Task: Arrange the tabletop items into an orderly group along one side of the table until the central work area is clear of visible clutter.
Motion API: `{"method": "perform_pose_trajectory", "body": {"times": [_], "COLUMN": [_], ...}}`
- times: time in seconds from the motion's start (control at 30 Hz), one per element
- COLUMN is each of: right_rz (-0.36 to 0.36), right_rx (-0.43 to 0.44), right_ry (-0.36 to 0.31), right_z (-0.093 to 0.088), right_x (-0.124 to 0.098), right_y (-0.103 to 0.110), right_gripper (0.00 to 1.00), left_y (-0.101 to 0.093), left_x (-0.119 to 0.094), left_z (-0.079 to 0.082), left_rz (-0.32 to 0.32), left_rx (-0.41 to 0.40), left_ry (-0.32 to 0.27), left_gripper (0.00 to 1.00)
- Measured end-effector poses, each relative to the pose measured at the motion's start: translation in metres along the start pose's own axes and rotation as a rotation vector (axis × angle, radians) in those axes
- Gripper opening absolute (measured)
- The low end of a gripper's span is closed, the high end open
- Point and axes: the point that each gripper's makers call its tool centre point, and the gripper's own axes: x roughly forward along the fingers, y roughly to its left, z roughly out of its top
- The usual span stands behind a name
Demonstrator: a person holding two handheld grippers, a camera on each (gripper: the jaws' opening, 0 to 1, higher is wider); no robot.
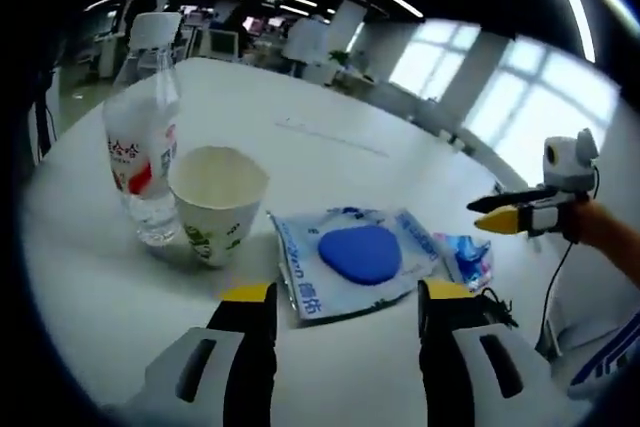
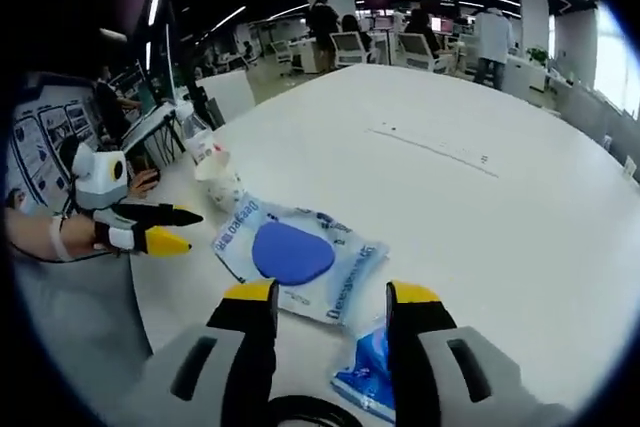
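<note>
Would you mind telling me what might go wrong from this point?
The paper cup stands right beside the water bottle, so nudging one may topple the other. The flat wipes pack could slide rather than lift between the left gripper's open jaws. The small blue packet sits between the right gripper's jaws and could be pushed away.

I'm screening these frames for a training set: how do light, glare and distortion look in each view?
Left gripper view: the windows at upper right are blown out, the white table stays evenly lit, and the ceiling light strips curve with fisheye bend. Right gripper view: softer light, faint shadows under the wipes pack, and the far room is small and bent towards the rim.
</note>
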Motion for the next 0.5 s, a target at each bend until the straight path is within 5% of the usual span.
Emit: {"method": "perform_pose_trajectory", "body": {"times": [0.5], "right_rz": [-0.005], "right_rx": [-0.063], "right_ry": [0.09], "right_z": [-0.018], "right_x": [0.026], "right_y": [-0.002], "right_gripper": [0.26], "left_y": [0.015], "left_x": [0.014], "left_z": [-0.01], "left_rz": [0.0], "left_rx": [0.02], "left_ry": [0.007], "left_gripper": [0.38]}}
